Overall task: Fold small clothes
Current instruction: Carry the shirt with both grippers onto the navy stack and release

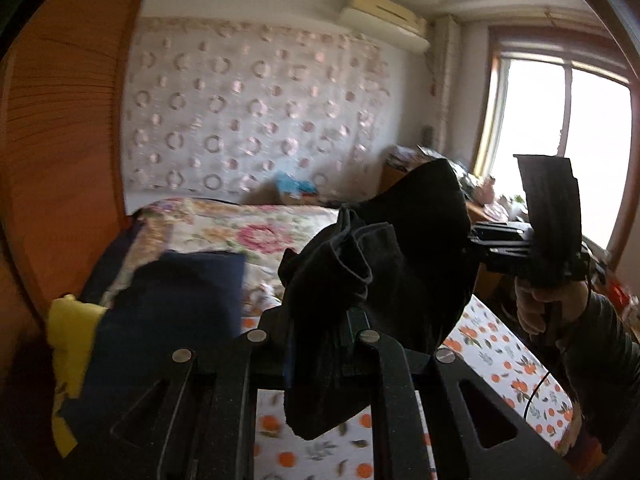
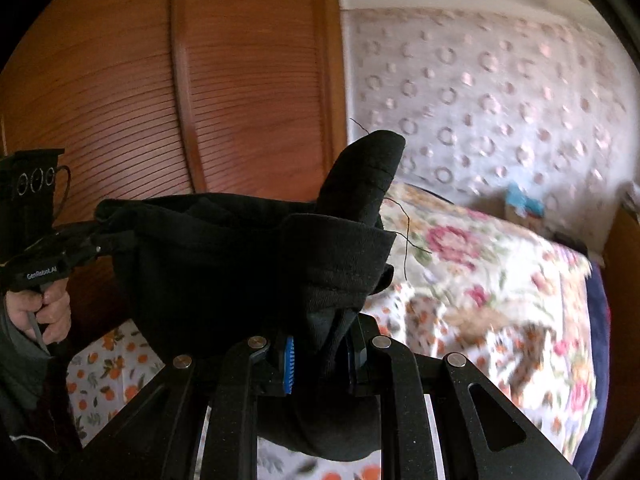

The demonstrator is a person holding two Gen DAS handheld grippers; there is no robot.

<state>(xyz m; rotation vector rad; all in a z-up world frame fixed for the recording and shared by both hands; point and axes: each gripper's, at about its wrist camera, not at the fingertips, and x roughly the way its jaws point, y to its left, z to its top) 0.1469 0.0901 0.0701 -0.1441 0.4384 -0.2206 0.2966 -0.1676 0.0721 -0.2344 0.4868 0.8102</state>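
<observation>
Closest to the left wrist camera, the left gripper (image 1: pixel 320 344) has its two fingers pinched together on a bunched edge of the black garment (image 1: pixel 384 264), with cloth spilling down between and below the fingers. From the right wrist camera the right gripper (image 2: pixel 320 356) is likewise clamped on the same black garment (image 2: pixel 248 264); a blue finger pad (image 2: pixel 289 364) shows just left of the pinched fabric. The cloth hangs slack between the two tools, held up in the air above the bed, with one rounded flap standing upward and a loose thread trailing off its edge.

Each tool appears in the other's view: the right gripper (image 1: pixel 476 236) reaches in from the right of the left camera's picture, gripped by the person's right hand (image 1: pixel 540 304), and the left gripper (image 2: pixel 100 240) enters from the left of the right camera's picture, gripped by the left hand (image 2: pixel 44 308).

Below lies a sheet printed with oranges (image 1: pixel 508 364). Beside it on the left sit a dark blue folded cloth (image 1: pixel 180 308) and a yellow cloth (image 1: pixel 72 340). Further back is a floral quilt (image 1: pixel 240 228). Beyond stand a wooden slatted wardrobe (image 2: pixel 224 80), a wall hanging patterned with rings (image 1: pixel 256 104), an air conditioner (image 1: pixel 384 16) and a bright window (image 1: pixel 560 140).
</observation>
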